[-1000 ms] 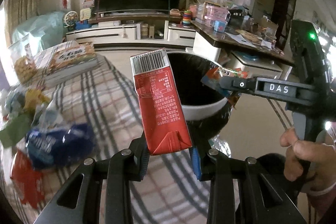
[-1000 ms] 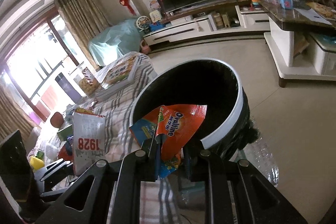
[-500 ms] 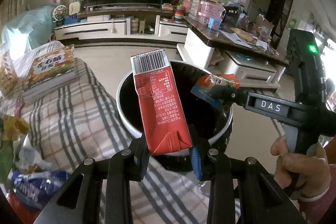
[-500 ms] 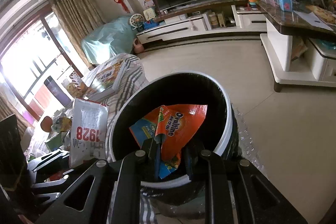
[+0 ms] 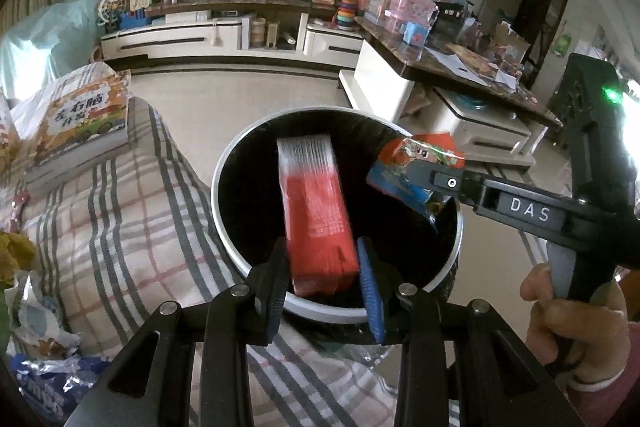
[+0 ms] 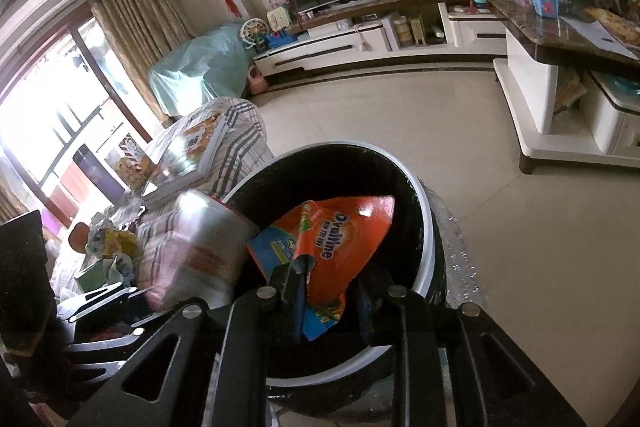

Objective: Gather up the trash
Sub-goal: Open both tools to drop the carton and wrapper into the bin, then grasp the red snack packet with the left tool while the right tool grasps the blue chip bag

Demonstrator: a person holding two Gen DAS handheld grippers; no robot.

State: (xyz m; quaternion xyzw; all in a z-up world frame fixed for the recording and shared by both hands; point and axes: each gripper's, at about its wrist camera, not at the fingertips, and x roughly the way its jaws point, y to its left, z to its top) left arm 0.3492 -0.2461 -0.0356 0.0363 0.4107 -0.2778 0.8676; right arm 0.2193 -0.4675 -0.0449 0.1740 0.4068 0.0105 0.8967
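Observation:
A round bin (image 5: 228,163) with a white rim and black liner stands by the plaid-covered table; it also shows in the right wrist view (image 6: 426,227). My left gripper (image 5: 322,283) is open above it; the red drink carton (image 5: 316,211) is blurred, slipping down between the fingers into the bin. The carton shows blurred in the right wrist view (image 6: 200,251). My right gripper (image 6: 330,297) hangs over the bin with its jaws parted; the orange Ovaltine wrapper (image 6: 340,239) lies against the left finger, also seen in the left wrist view (image 5: 412,167).
The plaid cloth (image 5: 120,227) holds a box (image 5: 76,123), a blue wrapper (image 5: 48,383) and other trash at the left. A TV stand (image 5: 224,39) and a cluttered coffee table (image 5: 460,75) stand beyond the tiled floor (image 6: 520,227).
Both grippers moved over the bin. My left gripper opened and the red carton is dropping. My right gripper's jaws have parted around the wrapper.

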